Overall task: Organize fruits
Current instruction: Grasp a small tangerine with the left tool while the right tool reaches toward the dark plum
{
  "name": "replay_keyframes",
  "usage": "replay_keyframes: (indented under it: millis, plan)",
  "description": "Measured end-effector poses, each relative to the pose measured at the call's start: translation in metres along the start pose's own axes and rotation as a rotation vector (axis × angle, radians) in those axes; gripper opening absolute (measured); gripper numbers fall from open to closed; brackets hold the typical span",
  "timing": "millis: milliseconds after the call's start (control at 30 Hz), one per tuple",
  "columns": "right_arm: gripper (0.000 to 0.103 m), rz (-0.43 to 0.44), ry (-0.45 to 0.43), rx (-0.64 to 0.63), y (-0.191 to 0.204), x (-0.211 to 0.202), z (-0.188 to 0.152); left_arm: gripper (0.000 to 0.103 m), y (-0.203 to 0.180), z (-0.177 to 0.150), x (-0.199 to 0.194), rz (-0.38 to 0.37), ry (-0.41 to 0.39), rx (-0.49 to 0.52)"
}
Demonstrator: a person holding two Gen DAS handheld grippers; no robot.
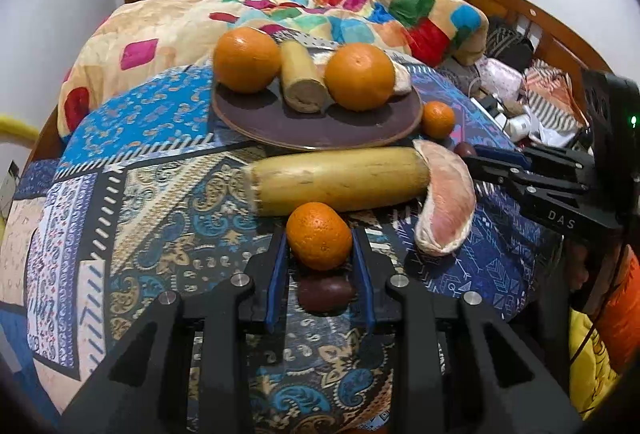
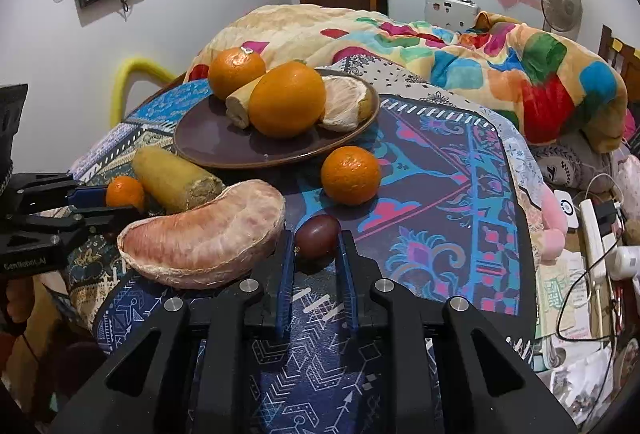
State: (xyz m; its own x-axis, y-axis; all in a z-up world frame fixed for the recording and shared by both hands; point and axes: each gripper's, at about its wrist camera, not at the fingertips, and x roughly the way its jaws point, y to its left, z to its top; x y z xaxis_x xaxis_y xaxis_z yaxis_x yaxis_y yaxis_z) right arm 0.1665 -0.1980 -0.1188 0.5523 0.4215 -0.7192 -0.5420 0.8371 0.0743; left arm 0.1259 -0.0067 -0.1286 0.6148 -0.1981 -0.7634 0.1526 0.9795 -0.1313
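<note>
In the left wrist view, the left gripper (image 1: pixel 320 238) brackets a small orange (image 1: pixel 319 236), its blue pads at either flank, with a dark round fruit (image 1: pixel 325 293) lying just behind. Beyond, a long yellow fruit (image 1: pixel 340 179) touches a pomelo segment (image 1: pixel 446 205), below the brown plate (image 1: pixel 280 117) of oranges.

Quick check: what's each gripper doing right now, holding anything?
Left gripper: shut on the small orange, one finger on each side.
Right gripper: open around the dark plum, not yet clamped.
</note>
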Motion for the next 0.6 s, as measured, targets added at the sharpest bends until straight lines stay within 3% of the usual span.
replay_keyframes:
  millis: [233, 600]
  plan:
    - [0.020, -0.015, -0.037, -0.004, -0.005, -0.015, 0.011, 0.031, 0.013, 0.016, -0.024, 0.028, -0.067, -0.016]
    - [0.020, -0.027, -0.138, -0.037, -0.003, -0.028, 0.053, 0.031, 0.019, 0.065, -0.026, 0.052, -0.146, 0.005]
